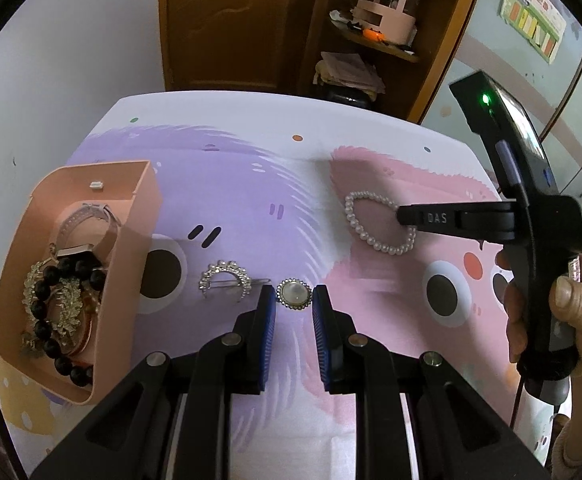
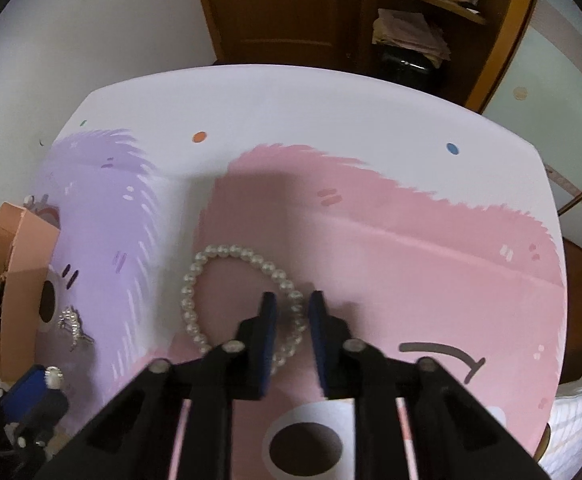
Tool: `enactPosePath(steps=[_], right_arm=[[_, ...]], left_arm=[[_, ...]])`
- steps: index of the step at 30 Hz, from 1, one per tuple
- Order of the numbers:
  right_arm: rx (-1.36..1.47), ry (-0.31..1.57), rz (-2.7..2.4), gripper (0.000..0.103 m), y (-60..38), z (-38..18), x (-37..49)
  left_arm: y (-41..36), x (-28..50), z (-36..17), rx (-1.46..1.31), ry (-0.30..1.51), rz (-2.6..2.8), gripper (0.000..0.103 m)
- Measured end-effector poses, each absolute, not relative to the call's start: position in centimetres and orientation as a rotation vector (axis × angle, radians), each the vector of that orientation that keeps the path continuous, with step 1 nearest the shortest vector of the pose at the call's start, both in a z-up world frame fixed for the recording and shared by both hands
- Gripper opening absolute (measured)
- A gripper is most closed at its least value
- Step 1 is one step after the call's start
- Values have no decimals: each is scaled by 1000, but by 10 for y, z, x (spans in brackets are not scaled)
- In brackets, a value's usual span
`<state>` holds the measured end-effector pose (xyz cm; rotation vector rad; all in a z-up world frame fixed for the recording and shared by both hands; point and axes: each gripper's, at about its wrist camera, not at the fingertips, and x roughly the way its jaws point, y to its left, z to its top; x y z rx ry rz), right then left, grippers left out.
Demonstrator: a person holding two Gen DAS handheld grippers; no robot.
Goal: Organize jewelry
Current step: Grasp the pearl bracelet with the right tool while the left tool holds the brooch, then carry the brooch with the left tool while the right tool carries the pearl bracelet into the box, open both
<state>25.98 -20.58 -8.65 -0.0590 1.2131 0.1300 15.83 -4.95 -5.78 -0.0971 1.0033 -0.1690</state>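
Sorting is partly done: the pink box [image 1: 139, 216] at the table's [image 1: 251, 120] left edge already contains a watch [image 1: 87, 220], a black bead bracelet [image 1: 51, 312] and gold leaf-shaped pieces [image 1: 67, 304]; the exact count of gold pieces cannot be read from the tangle. Three items lie loose on the table, from left to right: one crescent hair clip [image 1: 225, 285], one round pearl brooch [image 1: 294, 295] and one pearl bracelet [image 1: 379, 222].

The step in hand appears to be a two-handed pickup. The left gripper [image 1: 293, 300] has its jaws apart, one blue pad on each side of the brooch, low over the table; contact with the brooch cannot be confirmed. The right gripper [image 2: 293, 304] also has its jaws apart and straddles the near right arc of the pearl bracelet [image 2: 211, 256], with beads visible between the pads. Neither item is clamped.

Next move, as judged: close each gripper squarely on its item, then lift and carry it left to the box. The brooch is flat and low, so the pads need to reach table level to catch its rim. The bracelet is a flexible loop; it will probably sag from the pinch point and may swing.

Count: one box, two grippers, three loose pieces.
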Motion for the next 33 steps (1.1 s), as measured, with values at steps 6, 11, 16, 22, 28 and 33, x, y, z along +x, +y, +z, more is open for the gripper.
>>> enactPosePath(steps=[6,11,16,22,28,33], right_arm=[[4,1224,154,7,-210,-86,254],[13,1184,172,7,-208,-72,237],[16,1123,201,7,-205,-44,219],[17,1016,291,7,-193,3,198],[-19,959,372,7,-164,38,179],[-32,930,459,7,-133,64,172]], left_arm=[[-40,152,-50,-116,990,-156,17],[-33,146,-41,-127,977,-138,17],[-23,138,-29,-144,954,-119,17],[-6,126,-16,-156,933,-85,17],[19,115,-9,-176,930,-45,17],[50,114,-1,-203,923,6,17]])
